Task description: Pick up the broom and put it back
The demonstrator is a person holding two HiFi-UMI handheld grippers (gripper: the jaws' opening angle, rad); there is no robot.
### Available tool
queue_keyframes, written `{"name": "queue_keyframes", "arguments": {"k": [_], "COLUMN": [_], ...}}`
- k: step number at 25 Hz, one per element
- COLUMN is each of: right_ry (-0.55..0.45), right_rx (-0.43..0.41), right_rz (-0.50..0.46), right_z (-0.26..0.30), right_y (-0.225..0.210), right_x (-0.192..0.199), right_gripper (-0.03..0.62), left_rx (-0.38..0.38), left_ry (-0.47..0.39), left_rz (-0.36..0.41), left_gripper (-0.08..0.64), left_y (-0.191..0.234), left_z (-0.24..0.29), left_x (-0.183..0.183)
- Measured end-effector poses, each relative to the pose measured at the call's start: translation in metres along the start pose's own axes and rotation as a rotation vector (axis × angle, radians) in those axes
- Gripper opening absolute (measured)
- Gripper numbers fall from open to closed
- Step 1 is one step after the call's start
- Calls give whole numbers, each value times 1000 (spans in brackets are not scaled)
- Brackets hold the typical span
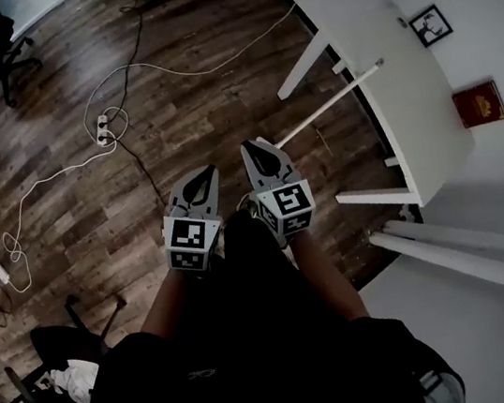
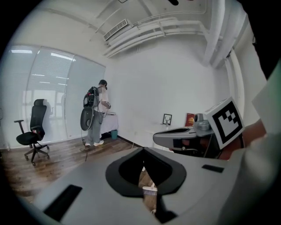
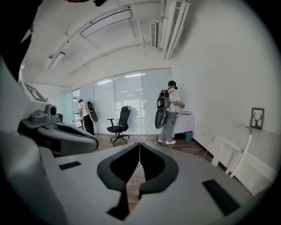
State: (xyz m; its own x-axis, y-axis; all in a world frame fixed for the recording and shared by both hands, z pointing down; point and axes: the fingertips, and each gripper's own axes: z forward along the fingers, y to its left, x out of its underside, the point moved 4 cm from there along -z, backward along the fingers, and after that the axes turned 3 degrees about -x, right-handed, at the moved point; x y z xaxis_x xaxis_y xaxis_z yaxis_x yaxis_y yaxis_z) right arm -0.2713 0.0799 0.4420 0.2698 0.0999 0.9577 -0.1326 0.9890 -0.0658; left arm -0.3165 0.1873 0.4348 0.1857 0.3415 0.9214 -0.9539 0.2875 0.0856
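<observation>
this is the reach-for-it step, and nothing is picked up yet. my left tool has its jaws pressed together with nothing in them, and my right tool is the same, tips meeting and empty. both are held out ahead of me, side by side, over the wood floor.

the broom is, as far as i can judge, the small pale bristled head that shows low down through the gap of my left tool, on the floor some way ahead. from the head view a thin white rod slants away from just beyond my right tool's tip toward the legs of the white counter. it may be the handle, but i cannot tell that for sure, and the head end is hidden there.

next i need to get close, spread one tool's jaws, bring them down around the handle and close on it. only then can i lift it and carry it to its place, which i cannot pick out here.

writing: none i can read. the cubes on my tools carry only black-and-white square patterns. the red thing and the small framed picture beyond the counter show no legible text.
</observation>
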Motion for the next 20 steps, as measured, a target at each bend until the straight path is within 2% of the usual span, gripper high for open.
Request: {"name": "queue_keyframes", "arguments": {"k": [2,5,8,10,13,16,20], "right_ry": [12,-27,-39,-21,-26,-41,-37], "right_rx": [-7,-49,-23,-9,8,112,251], "right_rz": [24,61,97,128,213,282,373], "right_z": [21,44,56,51,35,17,6], "right_y": [-17,-47,-95,-126,-163,-197,-230], "right_x": [-4,-23,-30,-17,10,26,48], "right_gripper": [23,23,23,21,21,23,23], "left_rx": [5,25,23,22,59,146,239], "left_ry": [19,31,39,67,173,244,253], "left_rz": [-12,40,47,30,58,100,221], "left_gripper": [2,2,2,2,2,2,2], "left_y": [4,0,-2,-14,-41,-67,-85], "left_z": [17,48,90,111,134,158,188], "left_x": [-12,-38,-59,-56,-32,-25,-43]}}
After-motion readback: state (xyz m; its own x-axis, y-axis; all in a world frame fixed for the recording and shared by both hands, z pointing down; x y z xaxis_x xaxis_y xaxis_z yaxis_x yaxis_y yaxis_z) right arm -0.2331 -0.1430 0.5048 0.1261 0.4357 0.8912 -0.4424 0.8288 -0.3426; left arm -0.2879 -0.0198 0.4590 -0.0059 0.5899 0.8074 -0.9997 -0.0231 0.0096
